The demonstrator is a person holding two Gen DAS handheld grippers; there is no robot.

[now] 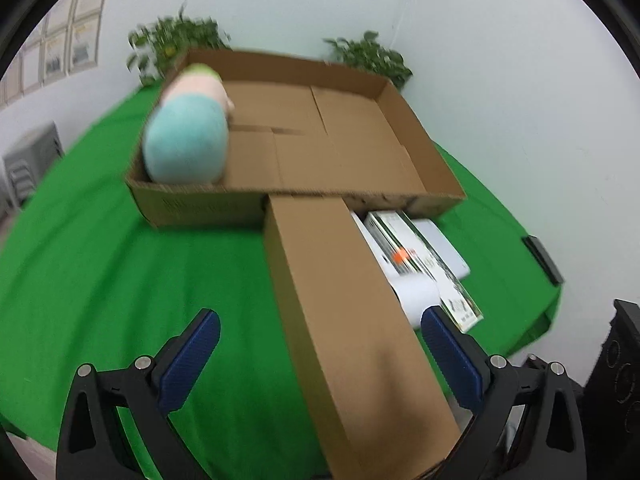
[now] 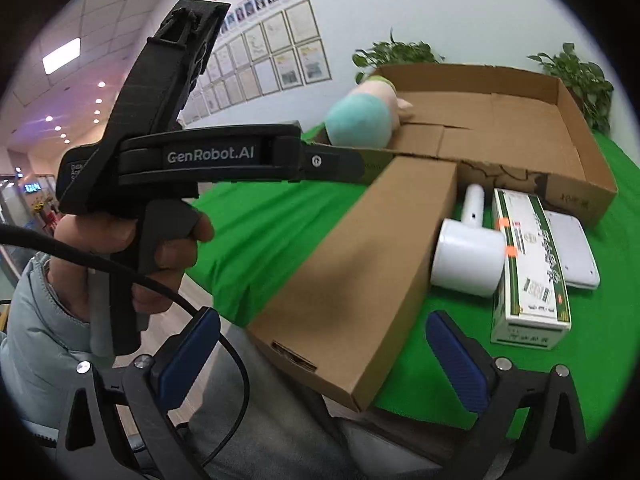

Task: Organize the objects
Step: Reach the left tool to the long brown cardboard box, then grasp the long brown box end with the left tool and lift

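Note:
A long closed cardboard box (image 1: 344,312) (image 2: 360,264) lies on the green table, its far end against the front wall of a wide open cardboard tray (image 1: 432,148) (image 2: 576,136). A plush toy (image 1: 188,136) (image 2: 360,118), teal and pink, lies in the tray's left corner. My left gripper (image 1: 320,352) is open, its blue pads either side of the long box's near part without touching. My right gripper (image 2: 324,352) is open above the box's near end. Right of the box lie a white hair dryer (image 2: 468,252) (image 1: 414,294), a green-and-white carton (image 2: 528,268) (image 1: 428,264) and a flat white device (image 2: 572,252) (image 1: 440,246).
A person's hand (image 2: 120,248) holds the left gripper's black handle (image 2: 208,156) at the left of the right wrist view, with a cable looping below. Potted plants (image 1: 176,40) (image 2: 580,76) stand behind the tray by the white wall. The table's green cloth (image 1: 100,260) stretches left of the box.

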